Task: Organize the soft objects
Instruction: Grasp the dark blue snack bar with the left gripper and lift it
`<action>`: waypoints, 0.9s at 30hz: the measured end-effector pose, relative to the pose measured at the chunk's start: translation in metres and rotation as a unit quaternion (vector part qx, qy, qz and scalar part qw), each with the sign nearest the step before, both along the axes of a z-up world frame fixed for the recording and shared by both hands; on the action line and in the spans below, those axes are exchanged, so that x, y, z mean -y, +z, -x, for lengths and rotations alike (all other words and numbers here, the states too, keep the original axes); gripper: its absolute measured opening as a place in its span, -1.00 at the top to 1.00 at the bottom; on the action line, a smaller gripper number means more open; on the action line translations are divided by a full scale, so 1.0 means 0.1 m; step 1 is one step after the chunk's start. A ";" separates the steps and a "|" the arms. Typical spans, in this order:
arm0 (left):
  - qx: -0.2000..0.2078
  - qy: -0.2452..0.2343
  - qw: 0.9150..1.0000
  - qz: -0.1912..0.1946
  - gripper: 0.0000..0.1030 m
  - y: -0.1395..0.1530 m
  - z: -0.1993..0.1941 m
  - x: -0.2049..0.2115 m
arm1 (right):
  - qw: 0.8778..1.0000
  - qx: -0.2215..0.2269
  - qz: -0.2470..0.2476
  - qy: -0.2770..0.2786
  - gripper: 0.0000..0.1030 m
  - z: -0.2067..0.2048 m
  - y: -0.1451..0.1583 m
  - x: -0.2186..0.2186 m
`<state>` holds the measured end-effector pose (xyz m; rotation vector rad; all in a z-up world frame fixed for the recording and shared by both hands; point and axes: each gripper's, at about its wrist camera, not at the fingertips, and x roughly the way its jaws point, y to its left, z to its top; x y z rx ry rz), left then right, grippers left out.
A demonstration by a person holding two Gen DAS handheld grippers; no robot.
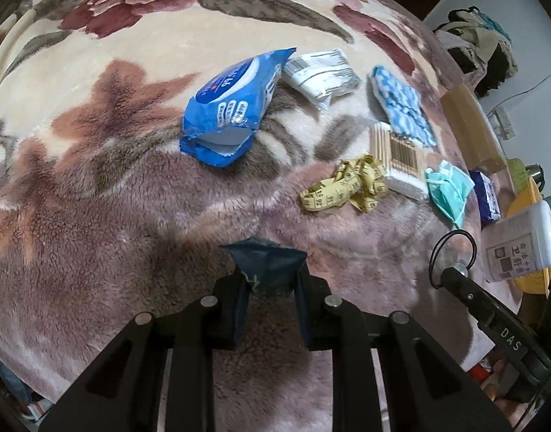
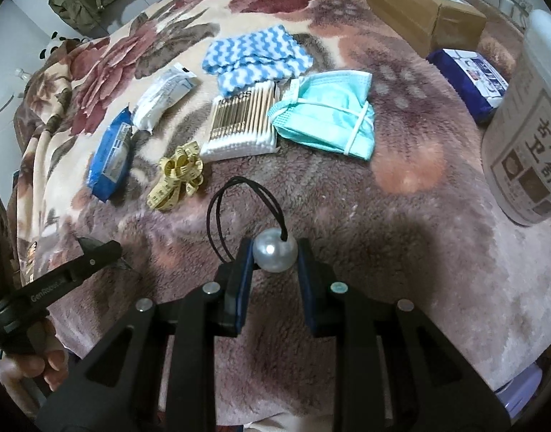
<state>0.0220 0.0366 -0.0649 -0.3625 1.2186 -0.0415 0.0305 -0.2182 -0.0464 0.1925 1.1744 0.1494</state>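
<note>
A floral fleece blanket point(image 2: 401, 216) covers the whole surface, and everything lies on it. At the far right stands a brown cardboard box point(image 2: 423, 18), and nearer on the right a white jar point(image 2: 527, 136) with a printed label.

The soft things sit in a loose cluster in the middle distance. The torn blue wipes pack point(image 1: 225, 108) lies far left, touching a white wrapped packet point(image 1: 322, 75) at its far end. A blue-and-white wavy cloth point(image 2: 254, 57) lies behind a flat pack of cotton swabs point(image 2: 239, 126), with a stack of teal face masks point(image 2: 326, 118) just beside the swabs on the right and a dark blue tissue packet point(image 2: 470, 79) further right. The tangled yellow tape measure point(image 2: 178, 176) lies nearest, left of the swabs.

The right gripper point(image 2: 275, 255) is clamped on the pearl bead of a black hair tie point(image 2: 275, 253), whose elastic loops stand up and lean away toward the swabs. So the hair tie is held off the blanket, near the middle, with the cluster straight ahead and slightly left.

The left gripper point(image 1: 272, 270) has its fingers apart around a small gap with nothing between them, hovering over bare blanket; the tape measure lies ahead to its right. The right is likely the one to place next, since it carries the piece.
</note>
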 end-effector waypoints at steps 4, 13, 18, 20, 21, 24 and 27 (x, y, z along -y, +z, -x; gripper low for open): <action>-0.004 0.006 1.000 0.000 0.57 -0.09 -0.03 -0.01 | 1.000 0.004 -0.002 0.002 0.52 0.05 0.04 -0.02; -0.045 -0.021 0.998 0.049 0.57 0.09 0.10 0.05 | 1.000 0.011 -0.012 0.004 0.52 0.16 0.14 -0.02; -0.069 -0.041 0.995 0.058 0.57 0.22 0.21 0.08 | 1.000 0.015 -0.015 0.010 0.52 0.19 0.19 -0.04; -0.088 -0.057 0.993 0.058 0.57 0.19 0.23 0.14 | 1.000 0.016 -0.017 0.011 0.52 0.20 0.19 -0.04; -0.092 -0.061 0.992 0.054 0.57 0.15 0.24 0.16 | 1.000 0.015 -0.018 0.011 0.52 0.20 0.19 -0.03; -0.090 -0.052 0.994 0.029 0.42 -0.02 0.18 0.22 | 1.000 0.014 -0.019 0.011 0.52 0.19 0.18 -0.03; -0.073 -0.032 0.997 0.010 0.02 -0.18 0.13 0.23 | 1.000 0.011 -0.020 0.008 0.52 0.20 0.15 -0.02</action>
